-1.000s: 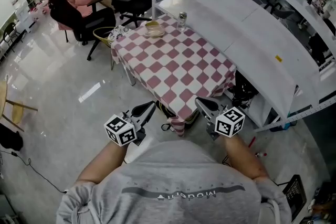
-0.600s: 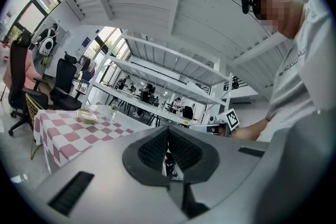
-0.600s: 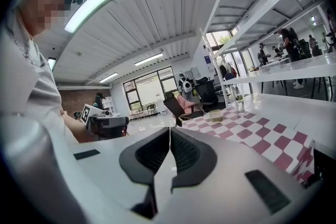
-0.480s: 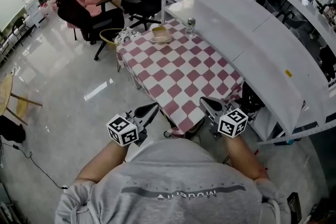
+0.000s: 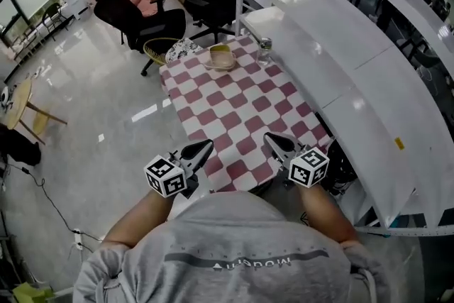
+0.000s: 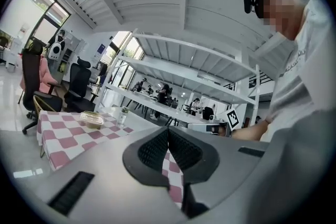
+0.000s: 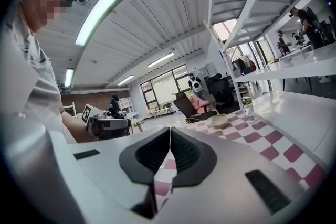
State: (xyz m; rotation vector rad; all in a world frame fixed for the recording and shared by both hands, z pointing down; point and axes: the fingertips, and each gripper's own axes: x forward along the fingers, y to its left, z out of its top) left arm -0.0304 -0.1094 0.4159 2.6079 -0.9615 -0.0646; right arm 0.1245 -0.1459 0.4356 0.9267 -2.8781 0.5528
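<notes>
Left gripper (image 6: 168, 139): jaws pressed together, nothing between them. Right gripper (image 7: 169, 141): same, pads meeting along one seam, empty.

Both hang just over the near edge of the checked tablecloth (image 5: 237, 106); whether they touch it I cannot tell.

The cloth looks thin, soft and light. It drapes over the table edge and would likely wrinkle and slide rather than lift flat. Best hold, by my reading: the hanging hem at a near corner, pinched from the side.

Far end, well apart from both grippers: a shallow container (image 5: 221, 57) and a small jar (image 5: 264, 47), near each other. A pull on the cloth could upset them.

Against half a second ago, the table lies closer. Its near edge is now under the jaw tips, not ahead of them. Jaws unchanged.
</notes>
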